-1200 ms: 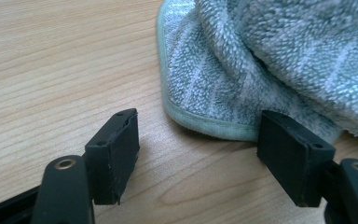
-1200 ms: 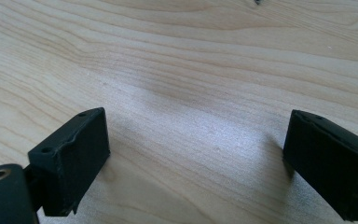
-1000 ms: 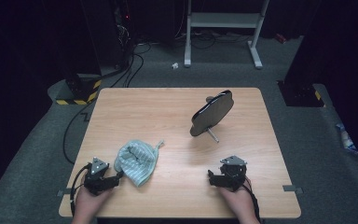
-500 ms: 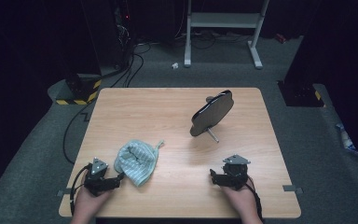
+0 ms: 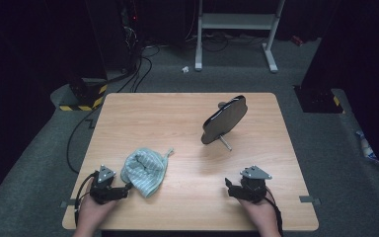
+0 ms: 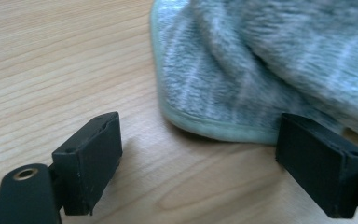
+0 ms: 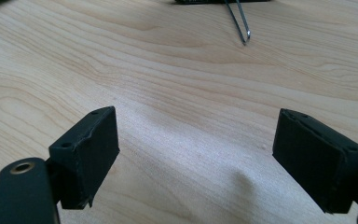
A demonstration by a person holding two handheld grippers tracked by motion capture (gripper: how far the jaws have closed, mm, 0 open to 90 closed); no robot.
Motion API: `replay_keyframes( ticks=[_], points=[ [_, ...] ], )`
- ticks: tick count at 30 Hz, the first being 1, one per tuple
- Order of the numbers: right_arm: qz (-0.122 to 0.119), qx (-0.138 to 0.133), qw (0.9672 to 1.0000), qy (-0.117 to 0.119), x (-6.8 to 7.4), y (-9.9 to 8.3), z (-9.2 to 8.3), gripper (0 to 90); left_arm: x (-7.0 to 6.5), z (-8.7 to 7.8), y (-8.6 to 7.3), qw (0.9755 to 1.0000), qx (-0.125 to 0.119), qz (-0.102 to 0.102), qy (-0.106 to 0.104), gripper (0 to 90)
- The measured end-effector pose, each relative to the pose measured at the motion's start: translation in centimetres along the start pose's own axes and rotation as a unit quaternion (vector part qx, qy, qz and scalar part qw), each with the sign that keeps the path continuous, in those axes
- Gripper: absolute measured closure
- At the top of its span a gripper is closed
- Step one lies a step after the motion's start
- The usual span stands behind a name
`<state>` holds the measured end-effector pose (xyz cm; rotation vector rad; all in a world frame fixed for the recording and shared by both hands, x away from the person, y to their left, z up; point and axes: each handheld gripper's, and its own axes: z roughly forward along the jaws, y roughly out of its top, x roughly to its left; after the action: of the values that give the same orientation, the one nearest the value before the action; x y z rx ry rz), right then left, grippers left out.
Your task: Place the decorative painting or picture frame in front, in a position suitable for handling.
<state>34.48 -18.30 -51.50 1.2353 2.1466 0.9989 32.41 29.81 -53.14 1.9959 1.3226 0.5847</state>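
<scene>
Left tongs (image 6: 198,163) have just been spreading, the striped cloth (image 6: 270,60) lying free beyond them; right tongs (image 7: 196,158) stand spread over bare counter (image 7: 168,70).

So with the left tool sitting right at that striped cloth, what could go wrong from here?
The left tool has just been opening, and the striped cloth lies beyond its tips, with nothing between the jaws. A grab from there may catch only the hemmed edge, so the cloth could slip out or drag across the table. The cloth is bunched, so one pinch may lift several layers.
</scene>
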Motion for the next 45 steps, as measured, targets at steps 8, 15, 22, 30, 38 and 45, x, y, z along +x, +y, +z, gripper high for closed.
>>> replay_keyframes(
  ticks=[8,15,22,30,38,45],
  points=[
    [0.022,0.012,0.9997,0.005,0.1,0.3,0.4,13.8,0.2,0.1,0.1,1.0,0.001,0.0,0.0,14.4],
    [0.035,-0.005,0.9992,0.019,0.8,0.9,0.2,13.9,0.2,0.1,0.1,1.0,0.001,-0.002,0.001,14.2],
    [0.044,-0.031,0.9985,0.004,1.0,2.5,0.9,29.7,0.2,0.1,0.1,1.0,0.001,-0.008,0.002,14.0],
    [0.037,-0.02,0.9986,-0.032,-0.9,5.1,4.3,41.2,0.2,0.0,0.0,0.9999,0.001,-0.01,0.009,14.2],
    [0.044,-0.006,0.9981,-0.042,-2.6,6.0,6.4,50.2,0.3,0.0,0.0,0.9999,0.001,-0.01,0.009,14.2],
    [0.056,0.003,0.9974,-0.046,-3.3,6.7,7.8,61.5,0.2,0.0,0.0,0.9999,0.001,-0.01,0.009,14.3]
  ],
)
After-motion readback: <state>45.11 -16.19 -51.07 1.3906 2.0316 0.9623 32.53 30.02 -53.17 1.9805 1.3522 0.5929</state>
